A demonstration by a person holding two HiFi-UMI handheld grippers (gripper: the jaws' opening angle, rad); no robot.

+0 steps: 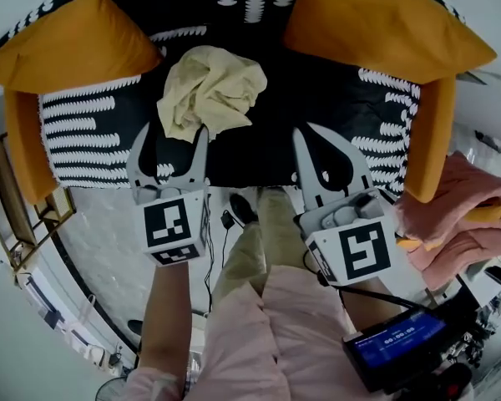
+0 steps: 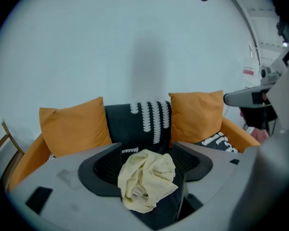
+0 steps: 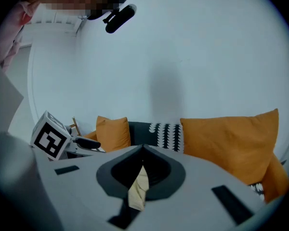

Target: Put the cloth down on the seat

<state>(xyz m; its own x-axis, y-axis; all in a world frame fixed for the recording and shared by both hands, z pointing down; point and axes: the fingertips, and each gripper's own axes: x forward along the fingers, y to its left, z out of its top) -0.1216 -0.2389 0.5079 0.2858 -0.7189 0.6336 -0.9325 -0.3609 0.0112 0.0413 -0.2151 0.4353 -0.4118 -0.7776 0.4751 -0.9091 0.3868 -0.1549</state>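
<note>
Cloth (image 1: 210, 90) is down on the seat (image 1: 317, 98): a crumpled pale yellow wad on the black cover with white pattern, toward the far left of centre, between the two orange cushions, left cushion (image 1: 75, 44) and right cushion (image 1: 384, 23). I read the left gripper (image 1: 172, 132) as wide open, with both jaws well apart in its own view and nothing clamped. From the head view its tips flank the near edge of the cloth, which sits on the cover and not in a grip; I can't tell whether the tips touch the fabric. In the left gripper view the cloth (image 2: 147, 179) fills the gap between the jaws, with the seat back (image 2: 130, 124) behind it. Right gripper (image 1: 306, 129) sits just right of the cloth and apart from it, above the seat's near edge. In its own view the jaws meet at the tips (image 3: 143, 148), so I call it closed and empty. The thin yellow sliver (image 3: 138, 191) in the slit below the tips is the cloth seen through the gap. The left gripper's marker cube (image 3: 50, 141) shows at the left of that view. A pink fabric heap (image 1: 459, 215) lies off the seat's right end.
</note>
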